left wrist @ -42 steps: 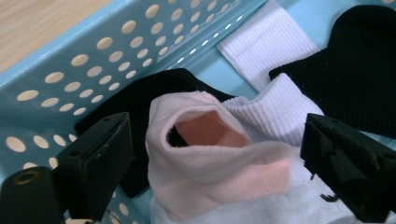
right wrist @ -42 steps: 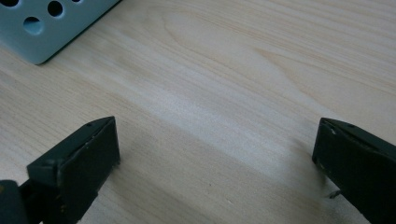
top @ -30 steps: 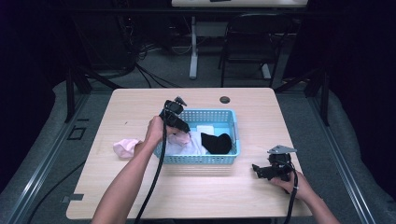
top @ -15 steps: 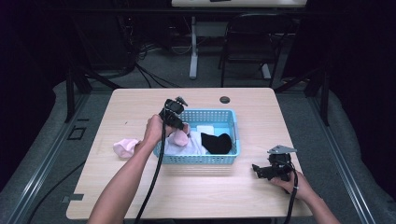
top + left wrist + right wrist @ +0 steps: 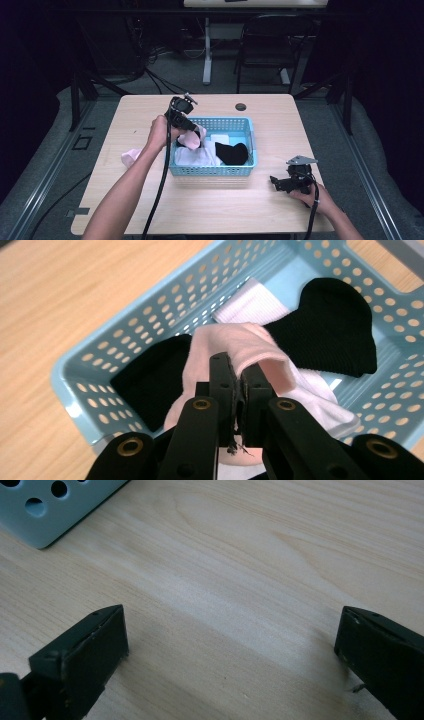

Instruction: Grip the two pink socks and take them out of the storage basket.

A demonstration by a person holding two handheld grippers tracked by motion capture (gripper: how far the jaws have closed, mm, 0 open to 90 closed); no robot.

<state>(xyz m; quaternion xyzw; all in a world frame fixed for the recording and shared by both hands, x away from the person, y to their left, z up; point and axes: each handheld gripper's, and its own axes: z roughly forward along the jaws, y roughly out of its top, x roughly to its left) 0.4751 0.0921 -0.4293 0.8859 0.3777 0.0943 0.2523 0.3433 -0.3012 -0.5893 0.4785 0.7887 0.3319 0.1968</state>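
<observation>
A light blue perforated basket sits mid-table and holds black socks and white socks. My left gripper hangs over the basket's left half, shut on a pale pink sock that droops into the basket. A second pink sock lies on the table left of the basket. My right gripper rests open on the bare wood near the front right, with nothing between its jaws.
A corner of the basket shows at the top left of the right gripper view. A small dark round cap sits near the table's far edge. A chair and desk legs stand beyond the table.
My left gripper has carried the pink sock rightward and down, from above the basket's left rim to inside its left half. The right gripper has stayed put.
</observation>
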